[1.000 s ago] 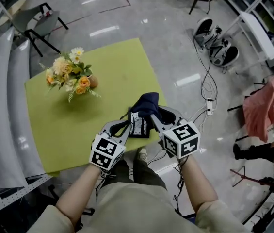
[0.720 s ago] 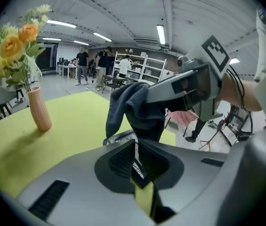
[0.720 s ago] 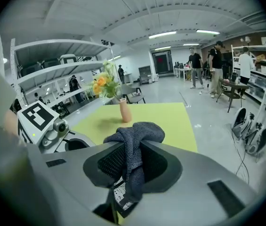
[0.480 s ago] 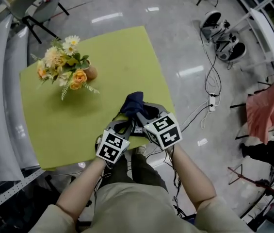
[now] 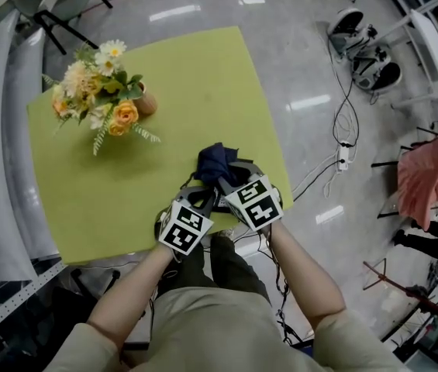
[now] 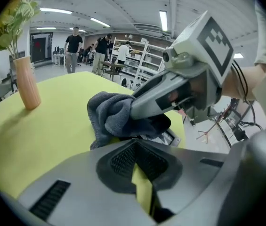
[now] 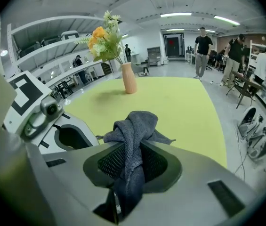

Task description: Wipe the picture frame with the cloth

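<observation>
Left gripper [image 6: 138, 149] apparently closed, right gripper [image 7: 130, 160] clamped

The counter [image 5: 195, 84] is flat yellow-green; the cloth [image 5: 217, 161] is dark blue-grey, the picture frame [image 6: 173, 136] black-edged. Orange, cream and white flowers [image 5: 98, 99] with green leaves fill a peach vase [image 5: 146, 103]. The left gripper [image 6: 140, 149] and right gripper [image 7: 130, 157] are grey, each with a cube of black-and-white squares.

The worktop [image 5: 195, 76] is square, with a yellow-green top, and stands on a shiny grey floor [image 5: 296, 68]. A small vase [image 5: 144, 103] with flowers [image 5: 94, 95] stands upright near its far left corner. At the near edge is the frame [image 6: 173, 136], mostly hidden under a dark cloth [image 5: 217, 161].
</observation>
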Tool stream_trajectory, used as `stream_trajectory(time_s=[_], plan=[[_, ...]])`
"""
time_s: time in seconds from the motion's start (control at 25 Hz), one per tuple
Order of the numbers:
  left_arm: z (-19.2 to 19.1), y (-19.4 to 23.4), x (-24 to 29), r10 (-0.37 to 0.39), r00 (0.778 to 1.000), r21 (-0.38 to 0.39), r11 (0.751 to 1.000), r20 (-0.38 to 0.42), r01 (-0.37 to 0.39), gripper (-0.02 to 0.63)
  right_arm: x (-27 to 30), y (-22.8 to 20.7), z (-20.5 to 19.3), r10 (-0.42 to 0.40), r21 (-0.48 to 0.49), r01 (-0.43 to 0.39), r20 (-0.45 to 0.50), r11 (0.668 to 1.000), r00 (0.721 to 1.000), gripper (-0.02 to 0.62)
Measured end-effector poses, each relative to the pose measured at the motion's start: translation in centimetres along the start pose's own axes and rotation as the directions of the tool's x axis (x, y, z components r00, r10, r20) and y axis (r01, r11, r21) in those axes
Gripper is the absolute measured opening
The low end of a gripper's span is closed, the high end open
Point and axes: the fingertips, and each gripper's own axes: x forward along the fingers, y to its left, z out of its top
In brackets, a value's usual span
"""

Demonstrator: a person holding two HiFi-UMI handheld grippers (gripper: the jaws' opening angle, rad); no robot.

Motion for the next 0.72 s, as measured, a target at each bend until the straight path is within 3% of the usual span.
stream_trajectory(time_s=[0.48, 0.72], plan=[[-0.1, -0.1, 0.1, 0.017, 1.000, 0.053, 0.998, -0.022, -0.016, 0.008, -2.1, -3.4, -2.7, -0.092, 0.015, 0.094, -0.066, 0.995, 0.994, 0.095], [-0.2, 0.0, 0.1, 0.014, 1.000, 0.027, 1.000, -0.013, -0.014, 0.008, -4.7, -5.7, -3.5, -0.179, 0.083, 0.184, -0.060, 0.979, 0.982, 0.095]])
